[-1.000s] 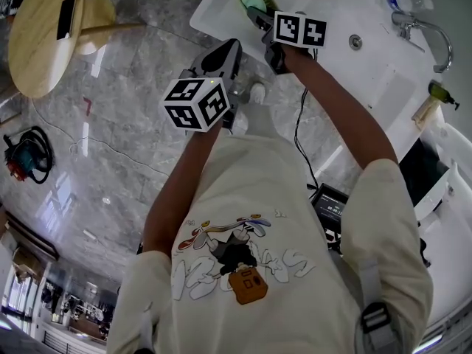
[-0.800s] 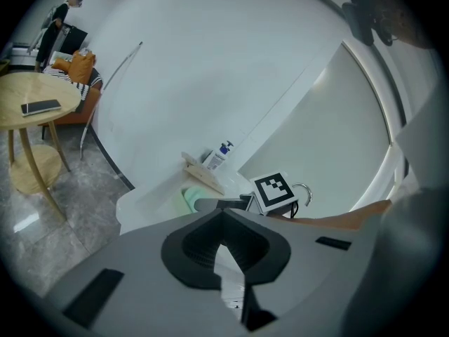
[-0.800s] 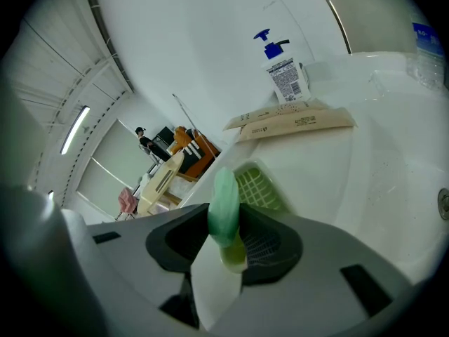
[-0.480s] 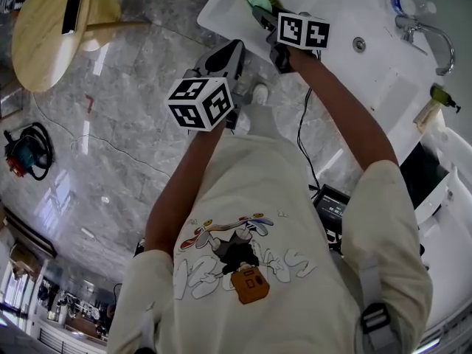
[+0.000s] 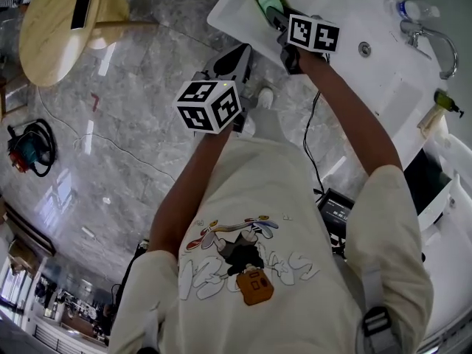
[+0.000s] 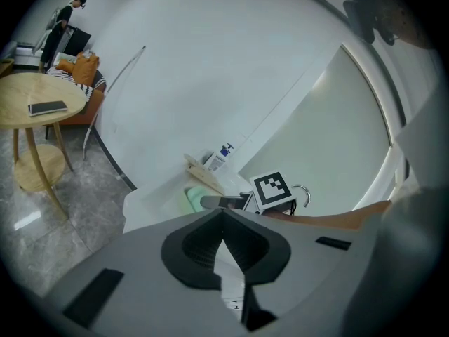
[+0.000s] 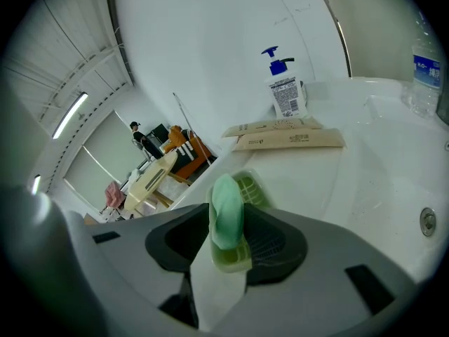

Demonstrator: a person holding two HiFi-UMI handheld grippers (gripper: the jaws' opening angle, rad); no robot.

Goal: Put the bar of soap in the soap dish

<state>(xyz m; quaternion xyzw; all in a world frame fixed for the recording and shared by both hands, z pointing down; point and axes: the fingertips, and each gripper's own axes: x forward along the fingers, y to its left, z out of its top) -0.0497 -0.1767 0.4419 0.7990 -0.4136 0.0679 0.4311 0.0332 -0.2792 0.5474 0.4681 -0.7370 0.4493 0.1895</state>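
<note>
Soap (image 7: 226, 206) on edge in right claw (image 7: 227, 239)

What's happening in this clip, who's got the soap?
A person holds a hand-held gripper in each hand at a white sink counter. The right hand-held gripper is clamped on a green bar of soap, held on edge just over the green soap dish, and it has not let go yet. The left hand-held gripper is shut, empty, and held back from the counter.
</note>
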